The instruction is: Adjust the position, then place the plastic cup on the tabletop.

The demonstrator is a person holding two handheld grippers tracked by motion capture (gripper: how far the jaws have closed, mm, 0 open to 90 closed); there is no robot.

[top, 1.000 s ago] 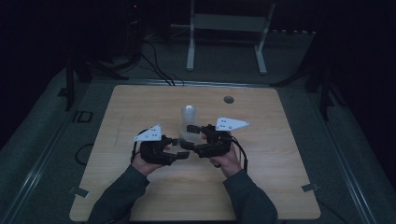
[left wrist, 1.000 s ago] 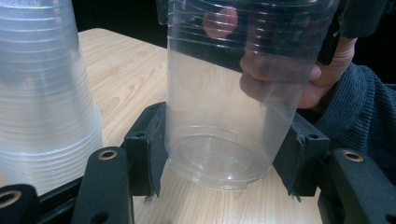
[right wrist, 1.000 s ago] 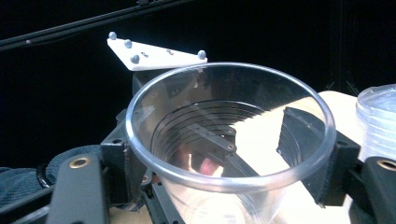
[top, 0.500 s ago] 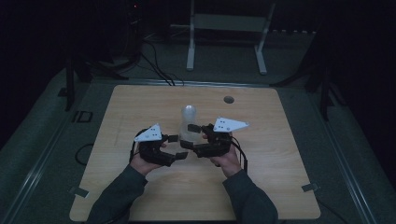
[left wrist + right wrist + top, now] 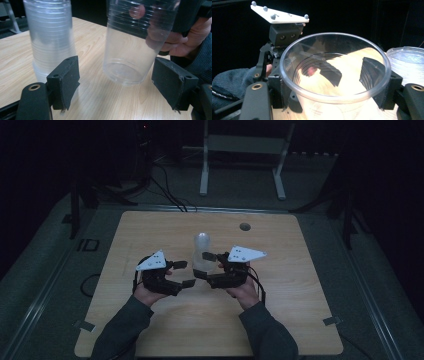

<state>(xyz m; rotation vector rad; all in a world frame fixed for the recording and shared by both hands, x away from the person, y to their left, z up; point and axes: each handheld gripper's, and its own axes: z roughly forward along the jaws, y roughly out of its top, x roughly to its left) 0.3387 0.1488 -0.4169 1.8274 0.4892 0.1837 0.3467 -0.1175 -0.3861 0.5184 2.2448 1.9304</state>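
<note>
A clear plastic cup (image 5: 334,75) is held upright, with my right gripper (image 5: 334,85) shut on its sides just below the rim; its jaws have tightened slightly. In the left gripper view the cup (image 5: 130,50) hangs just over the wood. My left gripper (image 5: 117,85) has just been opening. Its pads (image 5: 65,80) now stand wide on either side of the cup's base without touching it. A stack of clear cups (image 5: 201,245) stands just behind both grippers. From above, the left gripper (image 5: 185,274) faces the right gripper (image 5: 204,266) at mid-table.
The wooden table (image 5: 300,320) has a small round hole (image 5: 245,226) at the back. The stack of cups (image 5: 51,37) sits close beside the held cup. Cables and a white stand (image 5: 240,150) lie on the dark floor beyond the table.
My left gripper's jaws have spread apart from shut to wide. Both hands stay almost where they were, and the right gripper keeps its hold on the cup.
</note>
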